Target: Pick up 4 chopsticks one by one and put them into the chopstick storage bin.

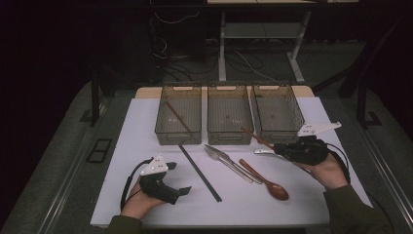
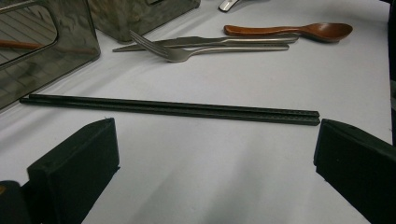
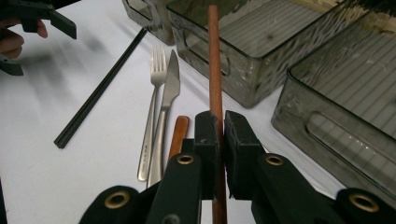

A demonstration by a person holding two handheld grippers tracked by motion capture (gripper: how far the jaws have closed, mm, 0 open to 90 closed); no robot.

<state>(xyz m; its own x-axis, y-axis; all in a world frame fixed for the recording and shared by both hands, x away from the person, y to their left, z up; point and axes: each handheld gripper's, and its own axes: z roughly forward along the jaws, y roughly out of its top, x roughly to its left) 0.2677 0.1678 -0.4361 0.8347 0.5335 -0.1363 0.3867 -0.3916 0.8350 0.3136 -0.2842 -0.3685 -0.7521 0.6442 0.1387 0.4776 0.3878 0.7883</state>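
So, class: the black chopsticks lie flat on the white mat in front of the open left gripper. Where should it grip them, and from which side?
Grip the black chopsticks near mid-length, coming from above with the left gripper, jaws straddling the pair crosswise. They lie flat, side by side and touching, so one pinch across should take both. The middle probably balances best, clear of the left bin.

Item: brown chopstick (image 3: 215, 70)
Form: slim, round wooden stick
Pose: lifted off the table, clamped between jaws
Location: tip near the bins' front
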